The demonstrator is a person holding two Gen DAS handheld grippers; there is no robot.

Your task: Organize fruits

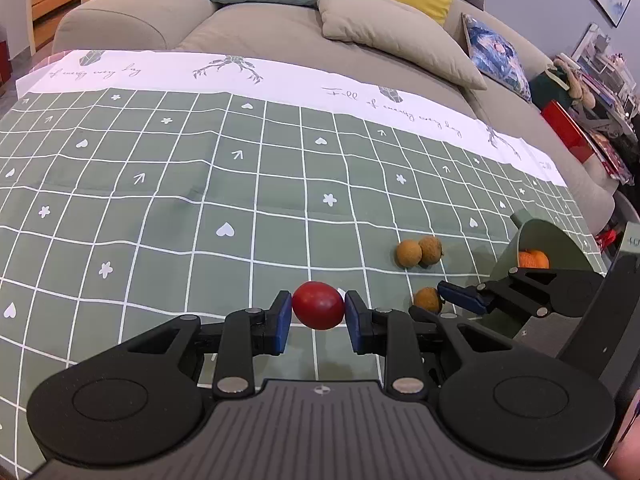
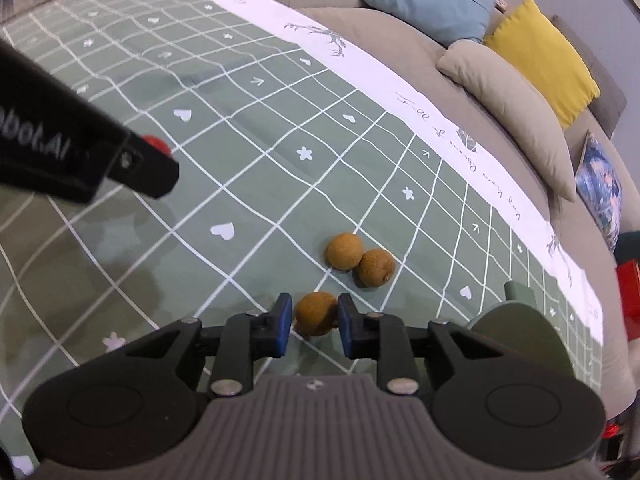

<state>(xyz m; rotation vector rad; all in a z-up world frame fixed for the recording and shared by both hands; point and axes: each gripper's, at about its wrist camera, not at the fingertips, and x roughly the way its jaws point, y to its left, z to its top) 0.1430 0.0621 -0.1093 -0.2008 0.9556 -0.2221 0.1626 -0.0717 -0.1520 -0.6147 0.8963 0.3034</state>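
A red round fruit [image 1: 318,305] sits between the blue pads of my left gripper [image 1: 318,307], which is shut on it just above the green checked tablecloth [image 1: 200,200]. In the right wrist view that fruit [image 2: 157,143] peeks from behind the left gripper's body. My right gripper [image 2: 315,313] is shut on a brown round fruit [image 2: 316,313], low over the cloth, with both pads against its sides. Two more brown fruits [image 2: 344,251] [image 2: 376,267] lie touching each other just beyond it. A green bowl [image 1: 536,236] at the right holds orange fruits [image 1: 534,259].
The cloth covers a table in front of a beige sofa [image 1: 280,32] with blue, yellow and beige cushions. The green bowl [image 2: 516,320] stands close to the right of my right gripper. Red boxes and clutter [image 1: 572,128] sit beyond the table's right end.
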